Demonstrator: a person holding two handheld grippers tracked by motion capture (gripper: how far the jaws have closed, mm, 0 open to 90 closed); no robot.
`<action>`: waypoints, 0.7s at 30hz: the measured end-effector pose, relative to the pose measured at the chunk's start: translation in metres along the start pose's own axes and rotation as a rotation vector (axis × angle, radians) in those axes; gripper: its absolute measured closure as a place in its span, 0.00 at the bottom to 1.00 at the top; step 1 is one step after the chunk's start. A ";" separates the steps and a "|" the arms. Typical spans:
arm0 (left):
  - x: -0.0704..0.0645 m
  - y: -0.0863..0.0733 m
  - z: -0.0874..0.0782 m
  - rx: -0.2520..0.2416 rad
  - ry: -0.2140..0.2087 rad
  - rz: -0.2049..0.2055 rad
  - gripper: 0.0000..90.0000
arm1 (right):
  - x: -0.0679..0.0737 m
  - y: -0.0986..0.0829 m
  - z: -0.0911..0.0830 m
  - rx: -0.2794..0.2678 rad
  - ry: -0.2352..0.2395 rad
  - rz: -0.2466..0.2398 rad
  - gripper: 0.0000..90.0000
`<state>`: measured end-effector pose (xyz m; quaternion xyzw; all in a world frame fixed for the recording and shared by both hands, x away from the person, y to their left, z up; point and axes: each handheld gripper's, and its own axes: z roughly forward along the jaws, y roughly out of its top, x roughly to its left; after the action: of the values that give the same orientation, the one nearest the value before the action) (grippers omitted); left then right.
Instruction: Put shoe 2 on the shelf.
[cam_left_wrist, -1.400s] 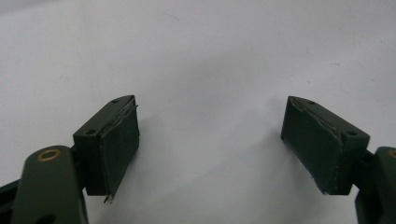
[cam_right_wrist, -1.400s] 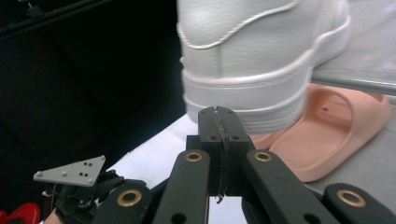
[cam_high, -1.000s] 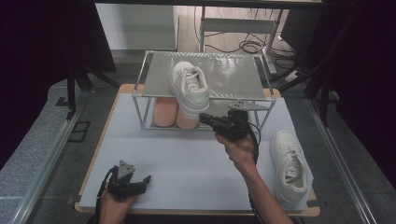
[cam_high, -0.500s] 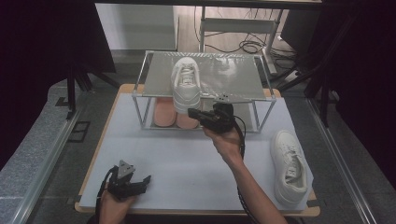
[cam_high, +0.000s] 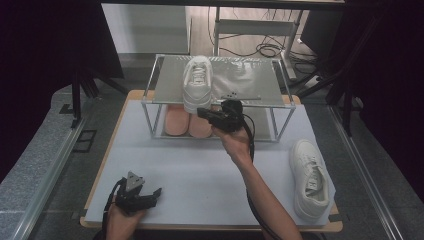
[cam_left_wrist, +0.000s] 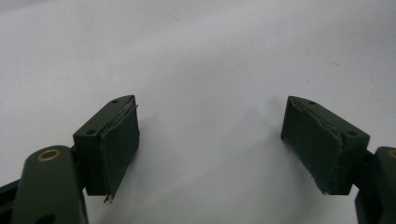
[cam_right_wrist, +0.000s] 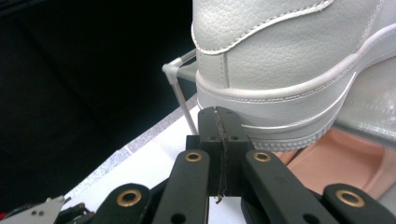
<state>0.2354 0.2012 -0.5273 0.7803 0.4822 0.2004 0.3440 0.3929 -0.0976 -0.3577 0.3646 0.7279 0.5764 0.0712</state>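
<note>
The right hand-held gripper (cam_high: 202, 112) is held up at the front edge of a metal rack (cam_high: 165, 80), which stands at about twelve o'clock on the counter (cam_high: 200, 170). Its jaws are pressed together with nothing between them, and their tips sit against the heel of a white shoe (cam_high: 196, 82) that rests on the rack's top shelf, toe pointing away toward twelve o'clock. In the right gripper view the closed jaw tips of the right hand-held gripper (cam_right_wrist: 219, 119) meet the sole edge at the back of the white shoe (cam_right_wrist: 289, 56), whose heel overhangs the rack's front rail a little. Under the shelf, on the counter, lies a pair of pink insoles (cam_high: 189, 121), side by side.

A second white shoe (cam_high: 310, 179) lies on the counter at about four o'clock, well apart from the rack, toe toward the near edge.

The left hand-held gripper (cam_high: 159, 191) rests low at about seven o'clock near the counter's front edge, pointing toward three o'clock. In the left gripper view the left hand-held gripper (cam_left_wrist: 210, 144) has its jaws spread wide over the bare pale counter (cam_left_wrist: 205, 56), holding nothing.
</note>
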 end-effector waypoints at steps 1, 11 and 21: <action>0.000 0.000 0.000 0.000 0.000 0.000 0.22 | -0.002 0.001 0.002 -0.004 -0.003 0.007 1.00; 0.000 0.000 0.000 0.000 -0.001 0.000 0.22 | -0.008 0.008 0.010 -0.003 -0.003 0.007 1.00; 0.000 0.000 0.000 0.000 -0.001 0.000 0.22 | -0.008 0.008 0.014 0.000 0.001 0.028 1.00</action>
<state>0.2354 0.2014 -0.5273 0.7805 0.4819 0.2003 0.3442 0.4099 -0.0907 -0.3573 0.3746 0.7226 0.5776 0.0628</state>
